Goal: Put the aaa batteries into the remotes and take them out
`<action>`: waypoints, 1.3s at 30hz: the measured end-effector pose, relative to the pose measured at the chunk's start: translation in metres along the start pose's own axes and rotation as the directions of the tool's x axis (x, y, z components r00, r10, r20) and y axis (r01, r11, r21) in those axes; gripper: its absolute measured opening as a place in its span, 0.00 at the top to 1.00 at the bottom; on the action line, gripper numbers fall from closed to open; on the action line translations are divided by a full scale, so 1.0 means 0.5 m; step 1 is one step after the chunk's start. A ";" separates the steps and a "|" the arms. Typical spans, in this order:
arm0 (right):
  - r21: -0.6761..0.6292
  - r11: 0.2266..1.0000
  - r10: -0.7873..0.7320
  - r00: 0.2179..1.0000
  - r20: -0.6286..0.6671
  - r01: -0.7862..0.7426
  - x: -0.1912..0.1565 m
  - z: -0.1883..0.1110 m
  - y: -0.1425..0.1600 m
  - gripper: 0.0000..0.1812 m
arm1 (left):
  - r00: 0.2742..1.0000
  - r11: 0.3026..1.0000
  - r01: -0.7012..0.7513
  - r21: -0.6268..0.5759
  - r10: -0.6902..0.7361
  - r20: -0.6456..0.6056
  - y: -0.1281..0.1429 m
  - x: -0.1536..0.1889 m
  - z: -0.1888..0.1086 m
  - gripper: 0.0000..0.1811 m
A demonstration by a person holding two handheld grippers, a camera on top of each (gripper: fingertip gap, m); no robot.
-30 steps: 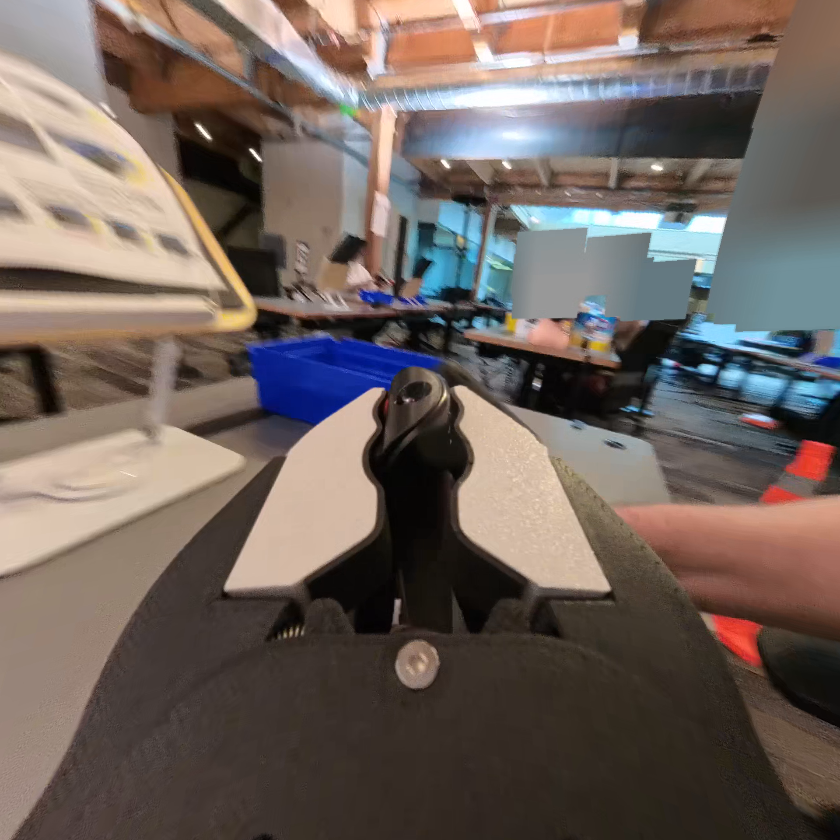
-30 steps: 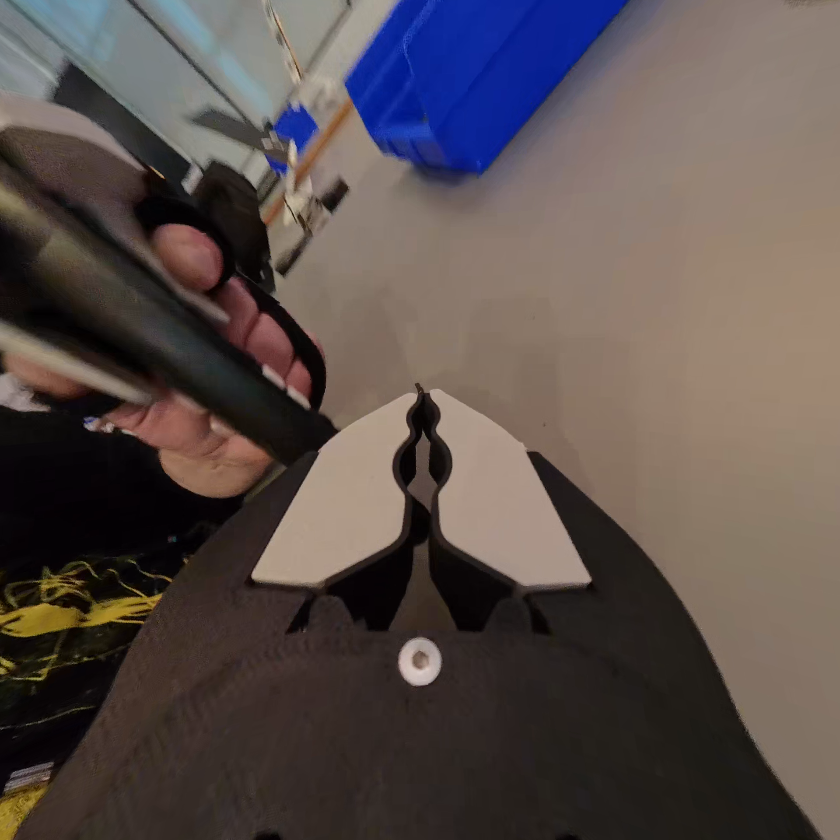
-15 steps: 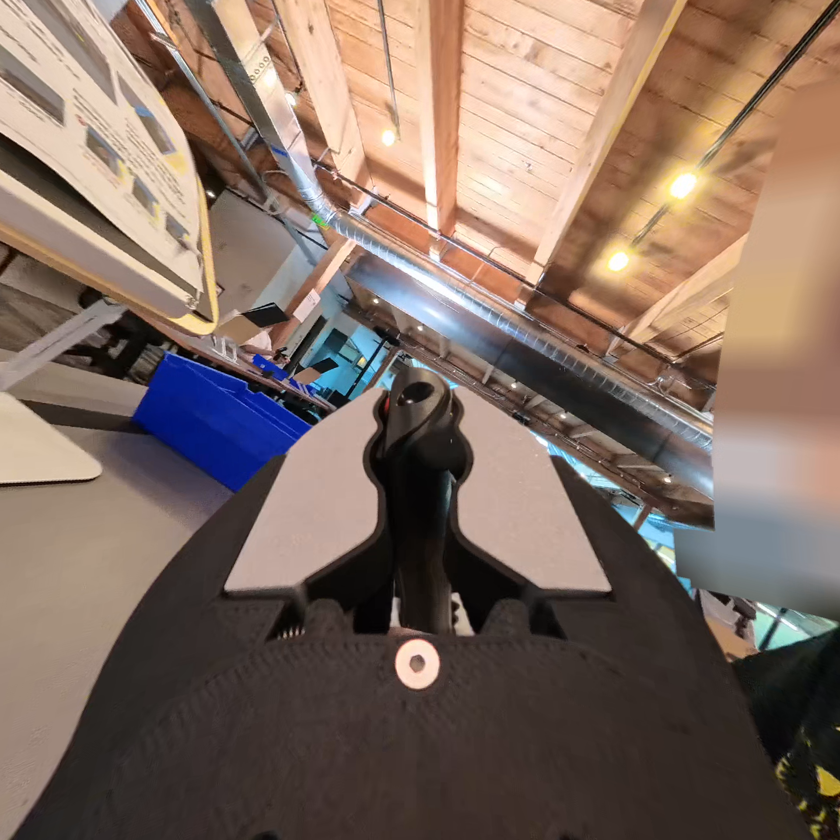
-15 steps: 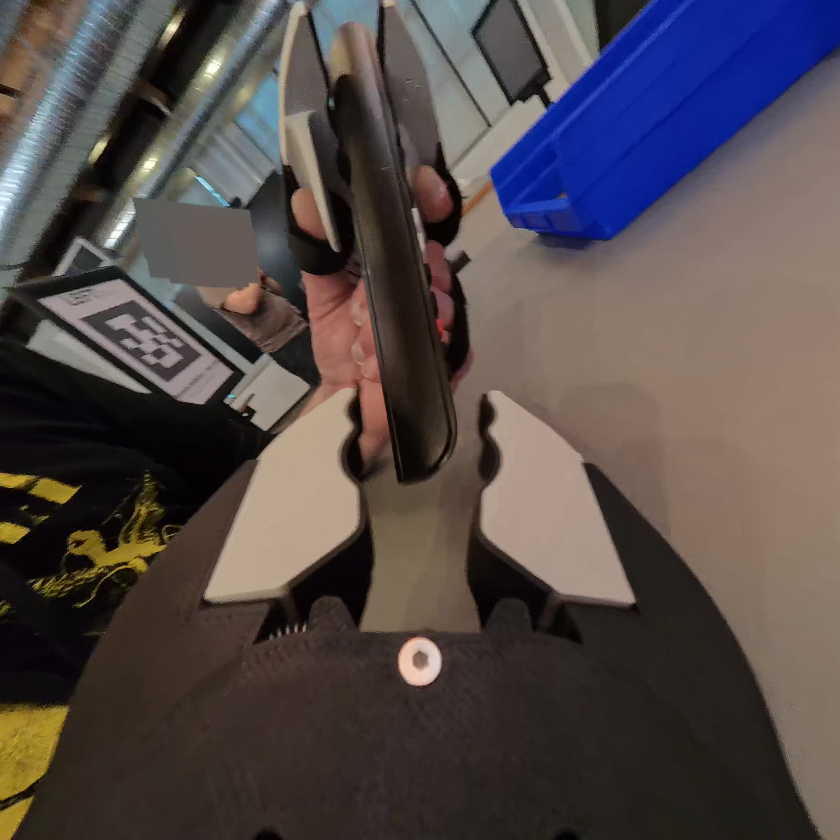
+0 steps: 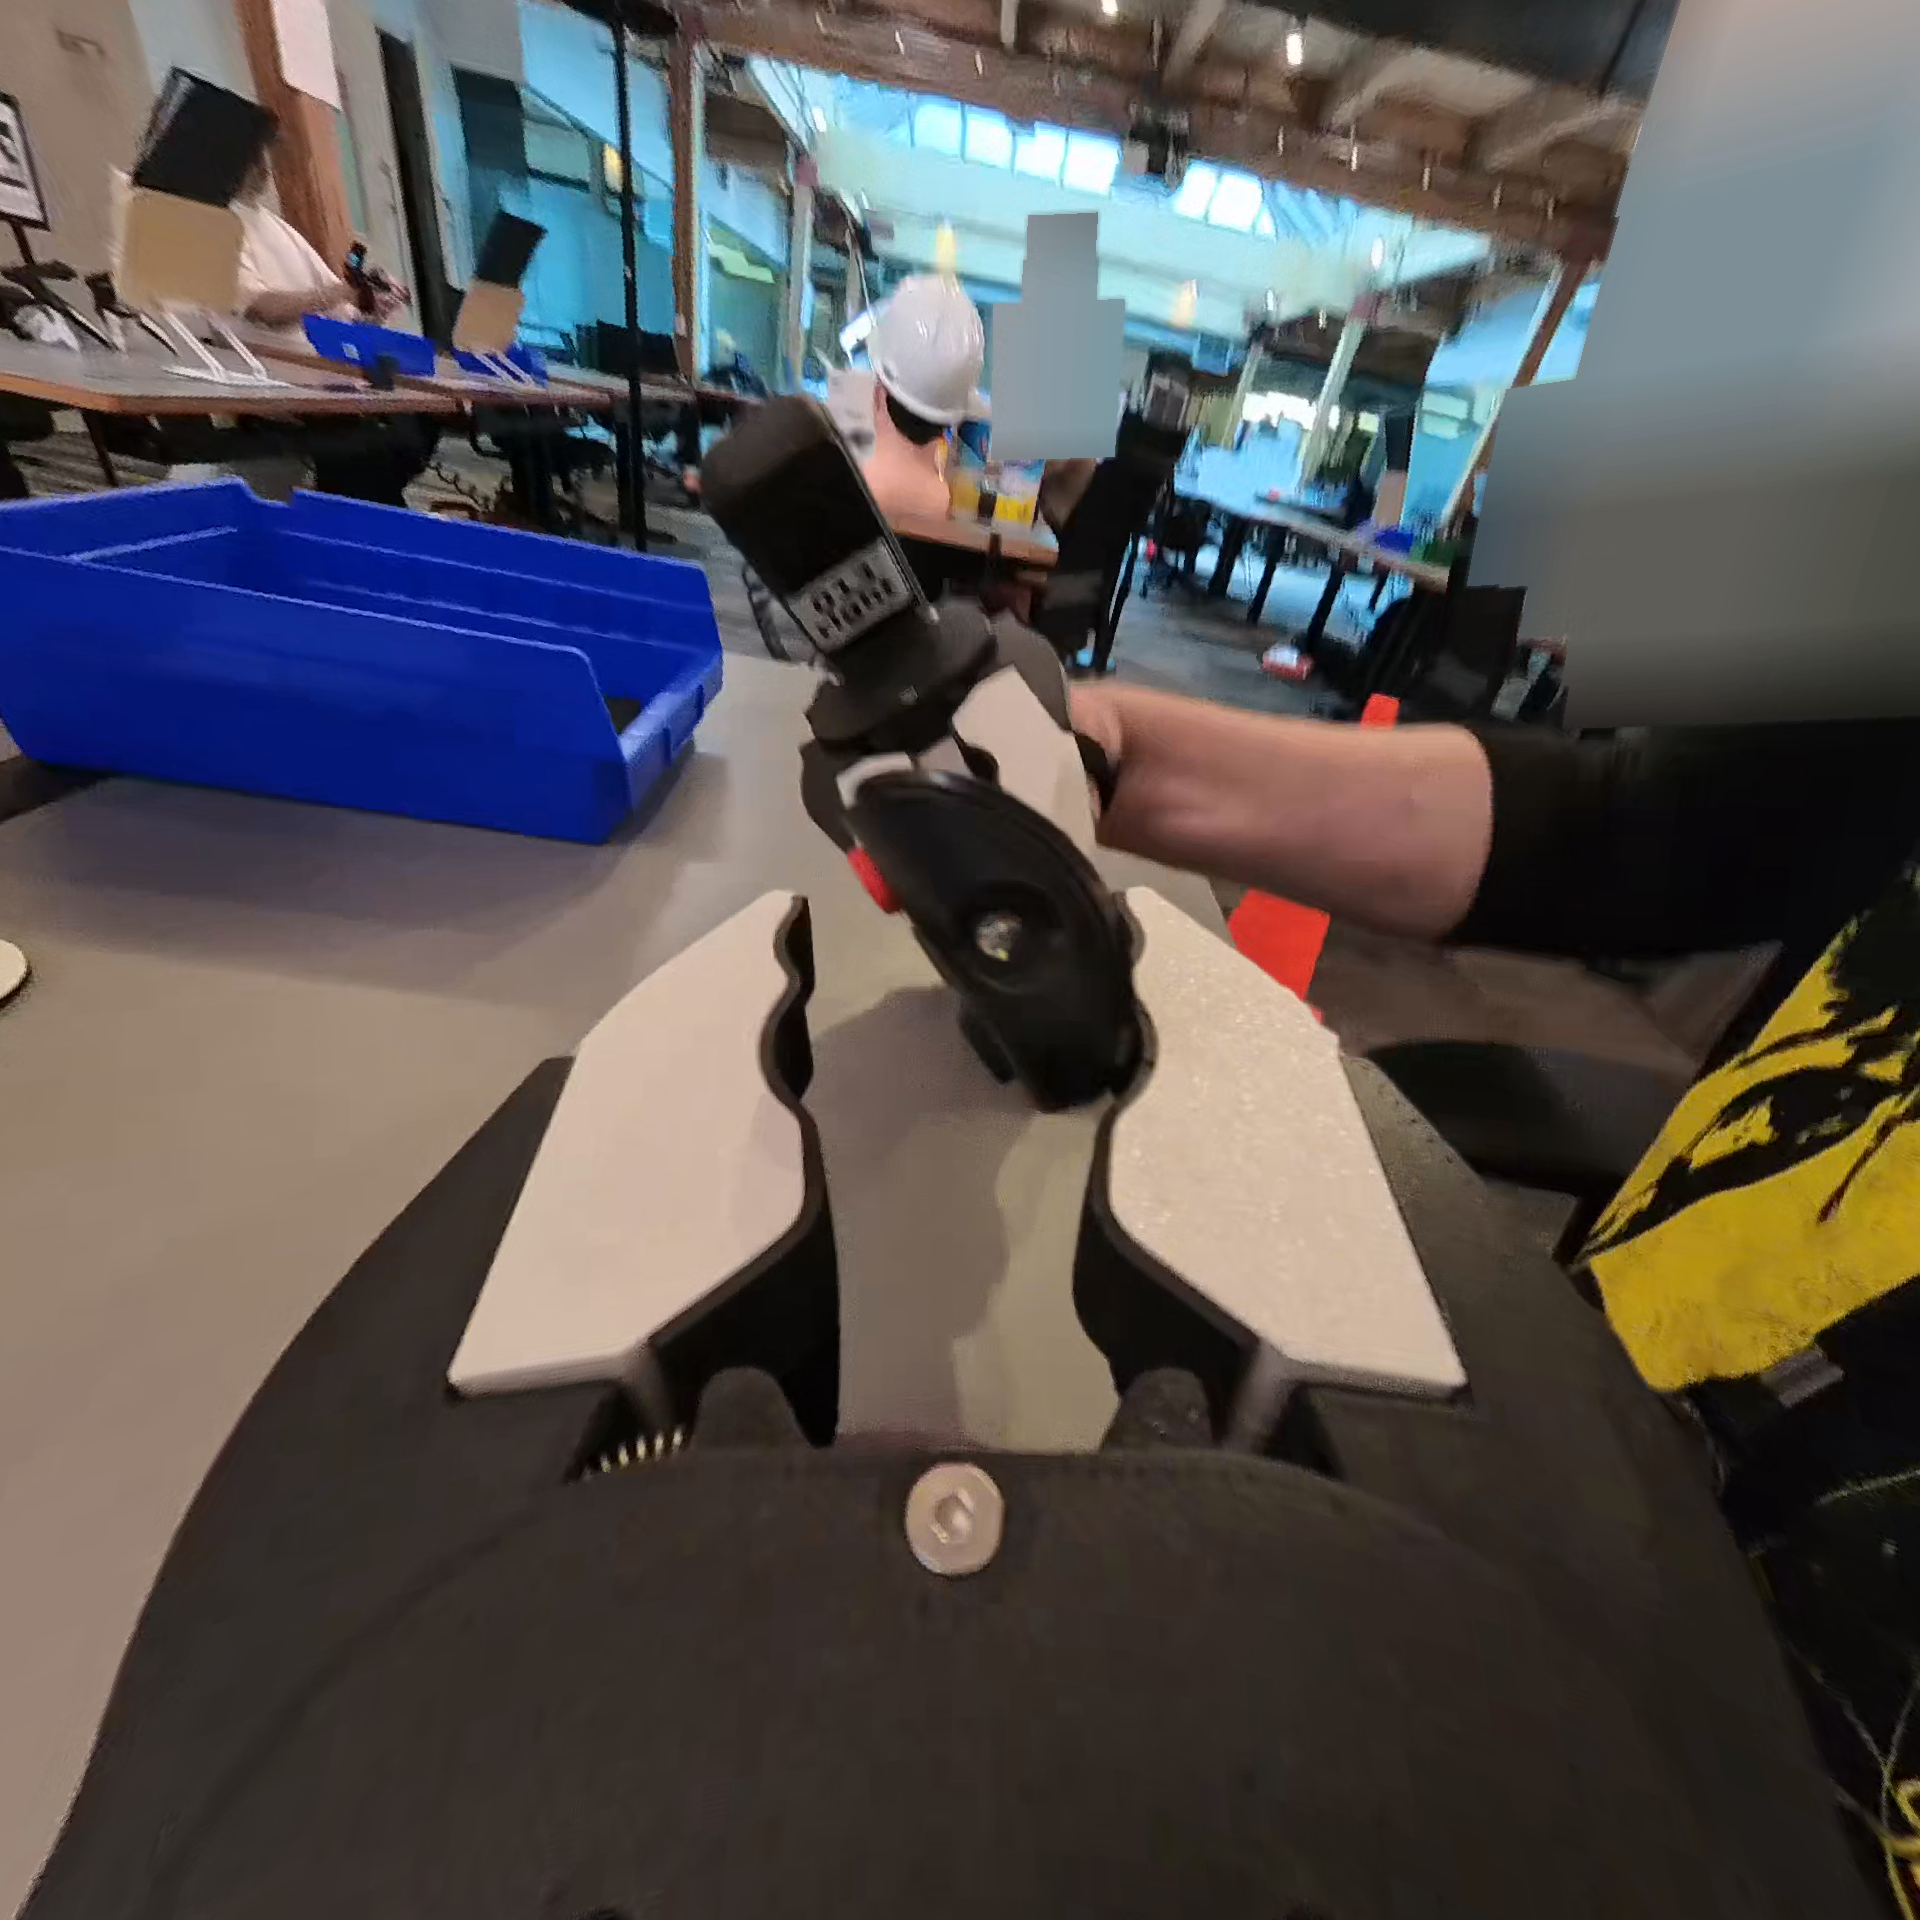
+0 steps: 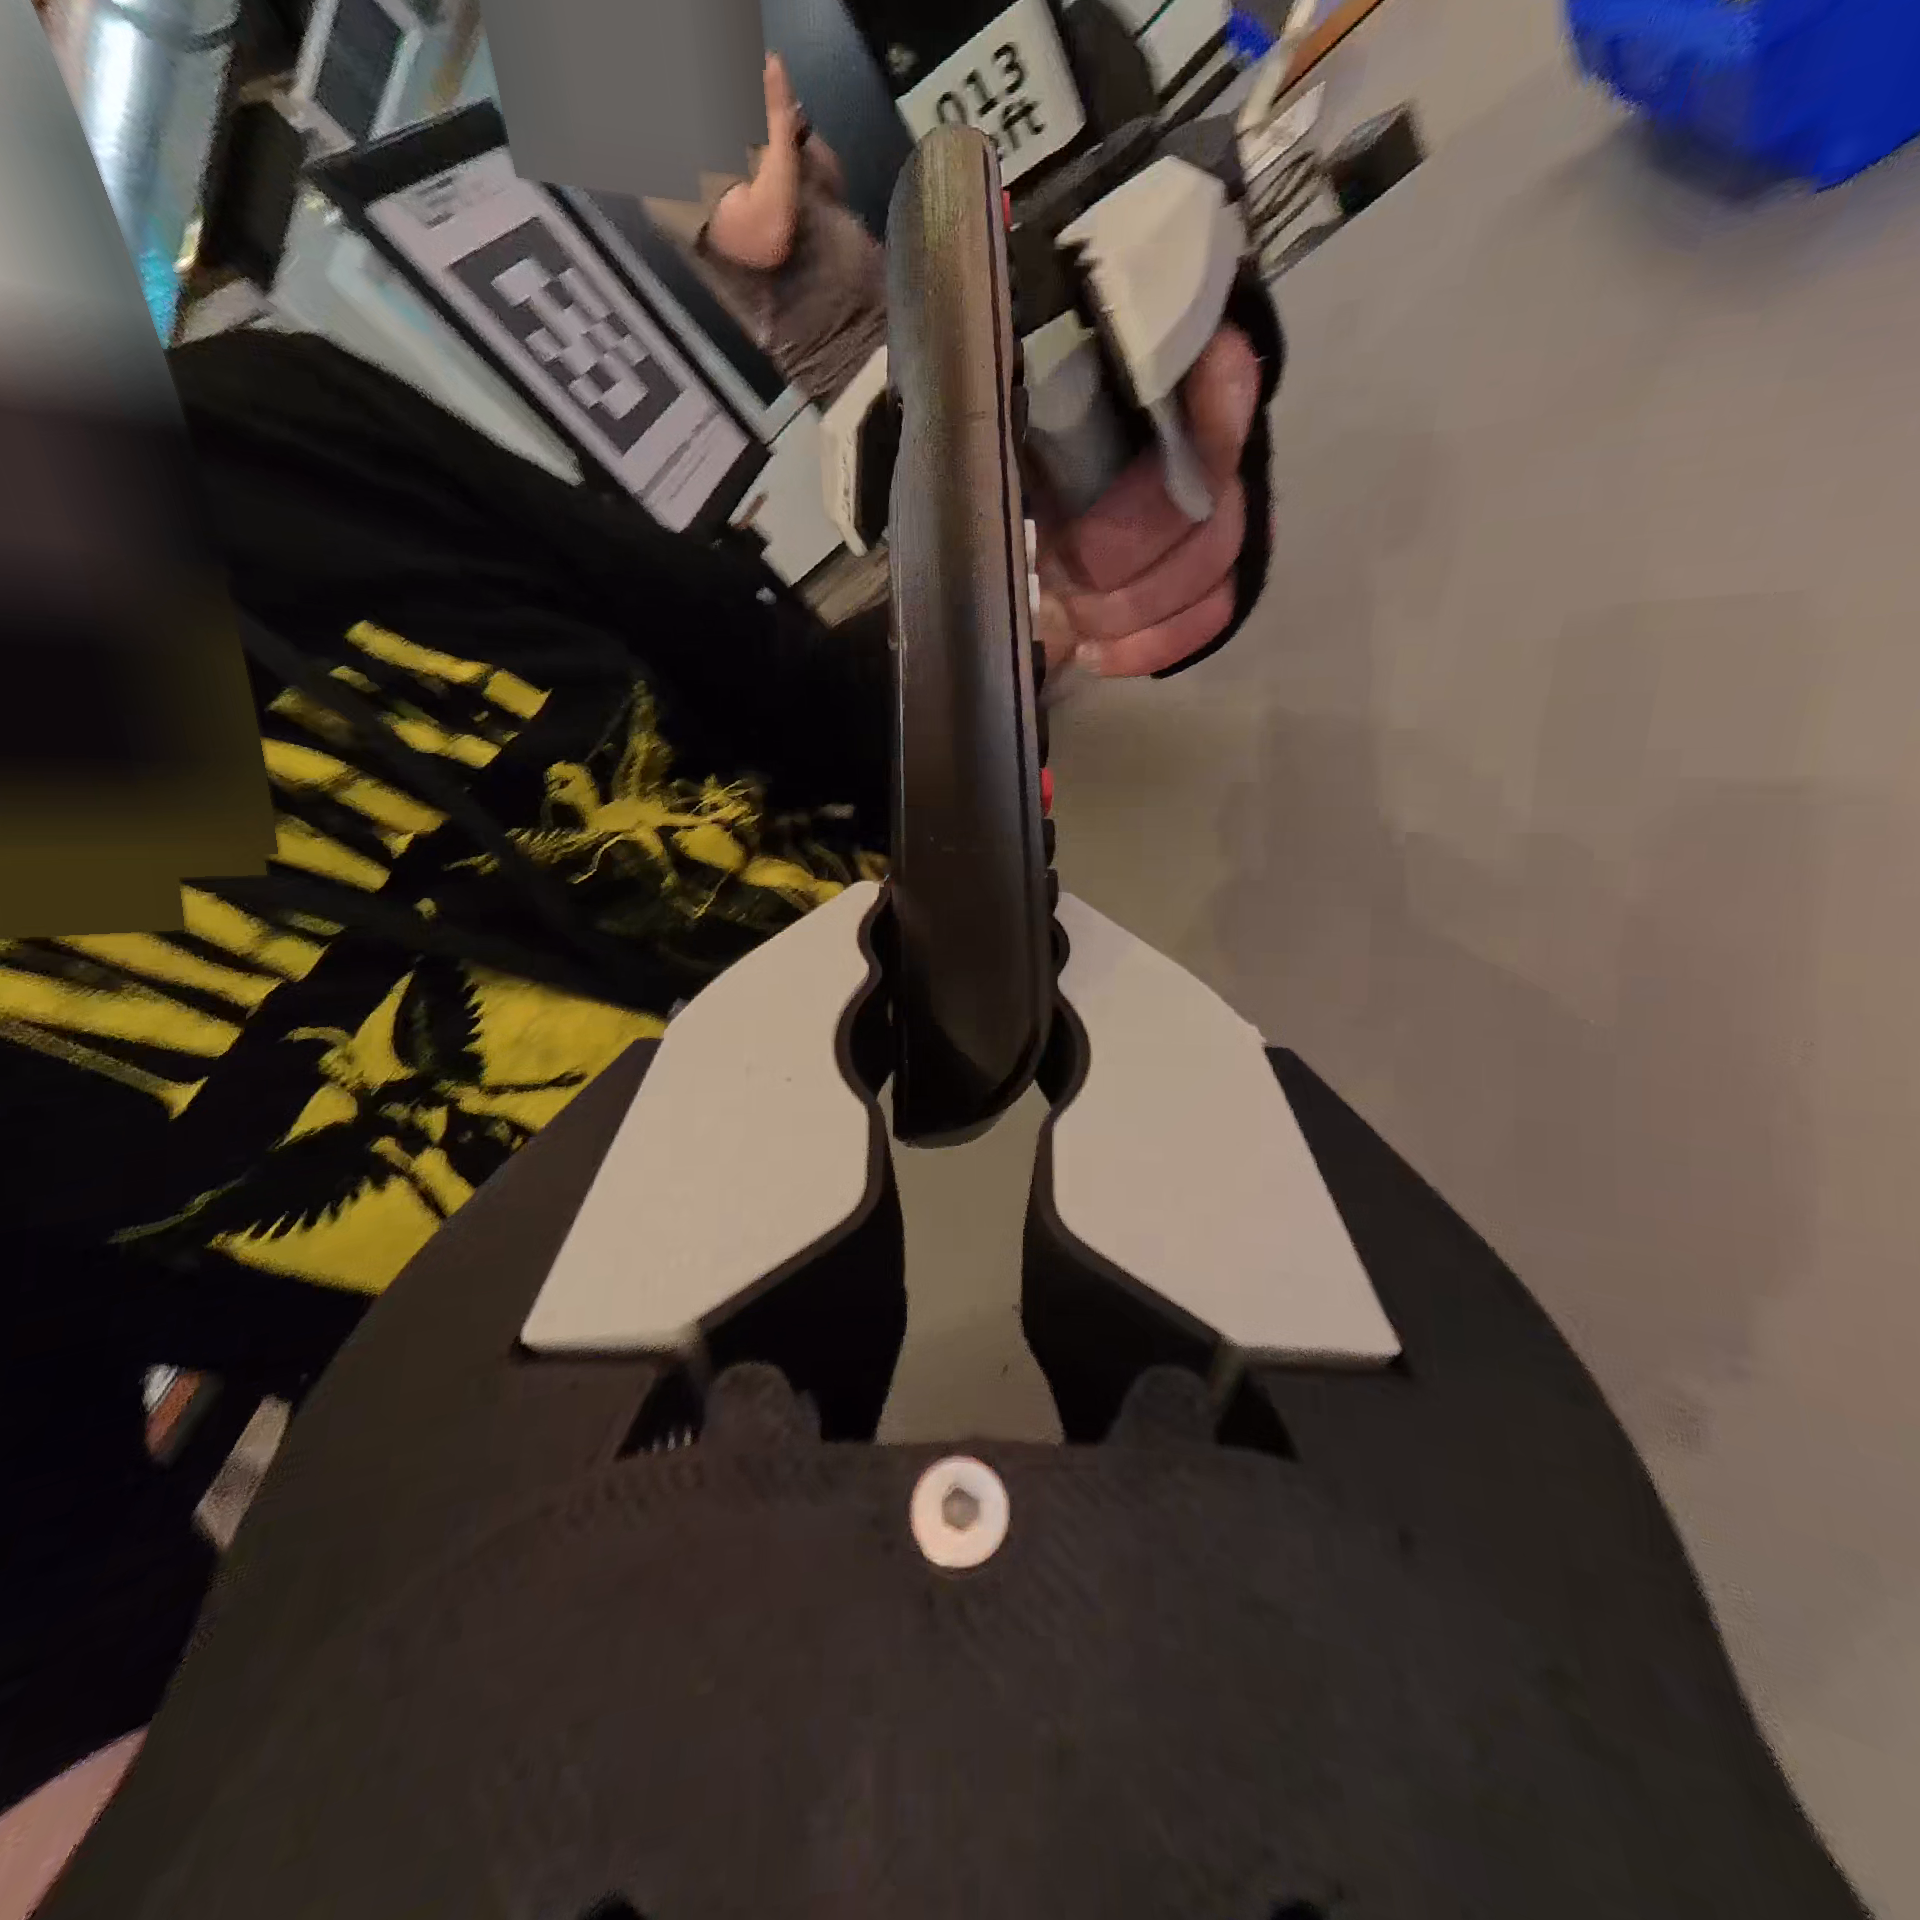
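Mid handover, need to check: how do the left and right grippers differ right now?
The left gripper is open, jaws wide; the right gripper is shut on the remote. The remote lies against one left finger only, but between both right fingers. Both are at the same remote.

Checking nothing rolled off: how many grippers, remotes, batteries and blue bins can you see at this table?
Grippers: 2 (left gripper, right gripper)
Remote: 1
Blue bin: 1
Batteries: 0 in view
Total: 4
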State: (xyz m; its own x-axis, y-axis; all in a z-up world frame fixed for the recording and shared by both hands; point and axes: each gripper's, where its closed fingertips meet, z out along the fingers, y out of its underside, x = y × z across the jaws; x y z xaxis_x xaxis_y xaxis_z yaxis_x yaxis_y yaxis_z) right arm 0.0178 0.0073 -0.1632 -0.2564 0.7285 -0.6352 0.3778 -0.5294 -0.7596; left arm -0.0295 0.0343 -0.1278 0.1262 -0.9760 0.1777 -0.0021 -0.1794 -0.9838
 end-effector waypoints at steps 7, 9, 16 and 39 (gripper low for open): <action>-0.138 0.983 0.131 0.987 0.092 -0.117 0.003 -0.040 0.048 0.87 | 0.877 0.854 -0.410 -0.319 0.465 0.119 0.061 -0.022 0.032 0.48; -0.181 0.968 0.188 0.980 0.061 -0.174 0.019 -0.052 0.072 0.87 | 0.799 0.754 -0.518 -0.404 0.595 0.086 0.077 -0.033 0.040 0.43; -0.155 0.945 0.292 0.956 0.015 -0.287 0.041 -0.070 0.096 0.87 | 0.732 0.556 -0.543 -0.629 0.680 -0.031 0.153 -0.075 0.063 0.61; 0.139 0.990 0.111 0.711 -0.695 -0.019 0.161 -0.116 0.018 0.45 | 0.659 0.401 -0.294 -0.868 0.743 0.121 0.224 -0.151 0.063 0.66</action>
State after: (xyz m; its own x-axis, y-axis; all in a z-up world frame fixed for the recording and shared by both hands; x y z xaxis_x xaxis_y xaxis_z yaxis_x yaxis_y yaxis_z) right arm 0.0522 0.0866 -0.2131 0.4778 0.7610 -0.4389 0.2556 -0.5984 -0.7593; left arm -0.0082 0.0918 -0.2520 0.2012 -0.7613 -0.6164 -0.8985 0.1073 -0.4257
